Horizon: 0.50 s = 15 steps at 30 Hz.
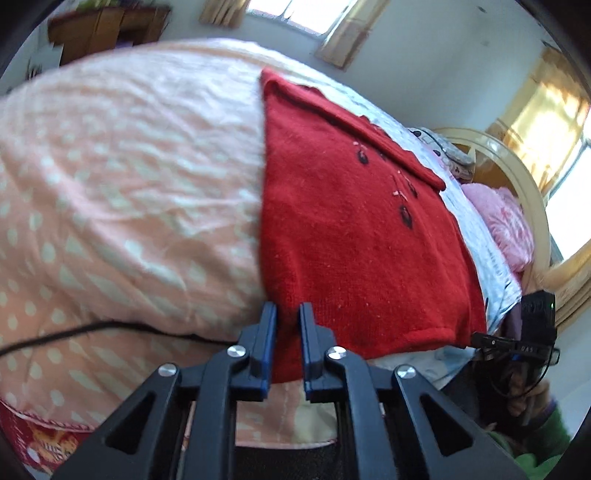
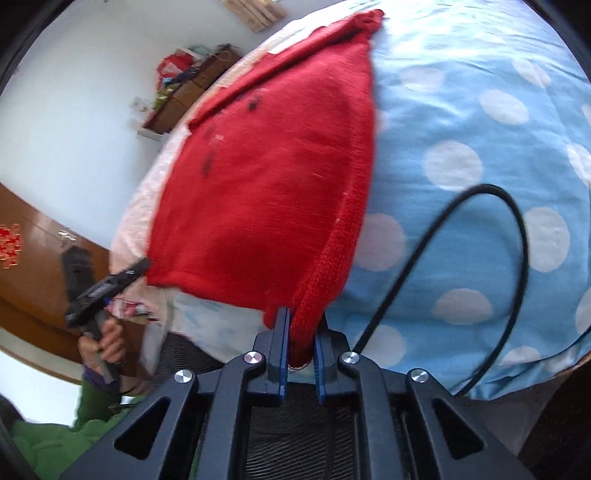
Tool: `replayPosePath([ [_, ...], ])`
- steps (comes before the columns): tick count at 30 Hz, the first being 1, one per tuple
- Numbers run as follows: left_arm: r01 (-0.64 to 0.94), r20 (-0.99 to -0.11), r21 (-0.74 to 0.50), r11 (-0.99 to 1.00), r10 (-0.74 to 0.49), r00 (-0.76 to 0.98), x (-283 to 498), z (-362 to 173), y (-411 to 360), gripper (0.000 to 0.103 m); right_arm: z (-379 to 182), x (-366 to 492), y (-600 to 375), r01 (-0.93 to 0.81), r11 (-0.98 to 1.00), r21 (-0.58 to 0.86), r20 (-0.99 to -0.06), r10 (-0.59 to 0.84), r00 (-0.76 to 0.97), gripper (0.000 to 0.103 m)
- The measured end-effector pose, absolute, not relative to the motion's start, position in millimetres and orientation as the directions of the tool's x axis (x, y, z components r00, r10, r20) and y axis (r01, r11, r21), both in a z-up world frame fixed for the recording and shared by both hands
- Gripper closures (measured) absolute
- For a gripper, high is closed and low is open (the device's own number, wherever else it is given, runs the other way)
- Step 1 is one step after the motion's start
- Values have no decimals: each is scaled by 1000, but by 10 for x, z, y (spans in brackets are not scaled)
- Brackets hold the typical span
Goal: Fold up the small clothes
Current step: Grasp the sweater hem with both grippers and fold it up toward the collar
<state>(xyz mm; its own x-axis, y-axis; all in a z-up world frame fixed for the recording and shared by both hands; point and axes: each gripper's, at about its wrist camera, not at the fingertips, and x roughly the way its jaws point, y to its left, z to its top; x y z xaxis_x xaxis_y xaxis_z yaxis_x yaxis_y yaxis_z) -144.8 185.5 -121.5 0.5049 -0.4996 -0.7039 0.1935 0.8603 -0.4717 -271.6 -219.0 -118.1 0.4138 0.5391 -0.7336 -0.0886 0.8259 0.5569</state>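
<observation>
A small red knit sweater [image 1: 351,229] with dark buttons lies flat on the bed; it also shows in the right wrist view [image 2: 266,184]. My left gripper [image 1: 288,314] is at the sweater's near corner, its jaws narrowly apart with red fabric between them. My right gripper [image 2: 301,325] is shut on the thick rolled edge of the sweater at its near corner and holds it slightly lifted. The left gripper [image 2: 107,284] shows at the sweater's other near corner in the right wrist view.
The bed carries a pink dotted quilt [image 1: 110,192] and a blue dotted quilt [image 2: 480,147]. A black cable [image 2: 498,229] loops over the blue quilt. A pink pillow [image 1: 506,225] and wooden headboard [image 1: 517,173] lie beyond. A cabinet [image 1: 99,29] stands by the wall.
</observation>
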Motion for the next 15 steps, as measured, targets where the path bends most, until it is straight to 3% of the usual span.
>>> replayPosePath([
  [2, 206, -711, -460, 864, -497, 497, -1464, -1215, 1841, 91, -1075, -2736, -2169, -113, 815, 569, -712, 557, 428, 92],
  [5, 240, -741, -404, 883, -470, 480, -1490, -1199, 1751, 74, -977, -2751, -2170, -137, 825, 548, -711, 546, 444, 92],
  [7, 264, -735, -441, 858, -514, 442, -1502, -1219, 1687, 37, -963, -2748, -2154, -141, 831, 539, -713, 539, 448, 92],
  [8, 267, -736, -444, 855, -518, 436, -1500, -1229, 1664, 31, -979, -2736, -2135, -139, 832, 538, -715, 537, 448, 92],
  [11, 258, -772, -361, 896, -442, 457, -1499, -1286, 1562, 36, -1043, -2714, -2124, -125, 830, 544, -720, 538, 439, 92],
  [13, 236, -775, -361, 902, -431, 461, -1500, -1329, 1588, 56, -1061, -2709, -2153, -120, 825, 552, -718, 543, 436, 92],
  [14, 224, -769, -386, 895, -446, 457, -1497, -1342, 1635, 60, -1068, -2702, -2159, -117, 822, 558, -715, 548, 434, 92],
  [15, 217, -754, -430, 876, -481, 446, -1491, -1354, 1697, 74, -1068, -2704, -2172, -116, 818, 563, -713, 551, 434, 92],
])
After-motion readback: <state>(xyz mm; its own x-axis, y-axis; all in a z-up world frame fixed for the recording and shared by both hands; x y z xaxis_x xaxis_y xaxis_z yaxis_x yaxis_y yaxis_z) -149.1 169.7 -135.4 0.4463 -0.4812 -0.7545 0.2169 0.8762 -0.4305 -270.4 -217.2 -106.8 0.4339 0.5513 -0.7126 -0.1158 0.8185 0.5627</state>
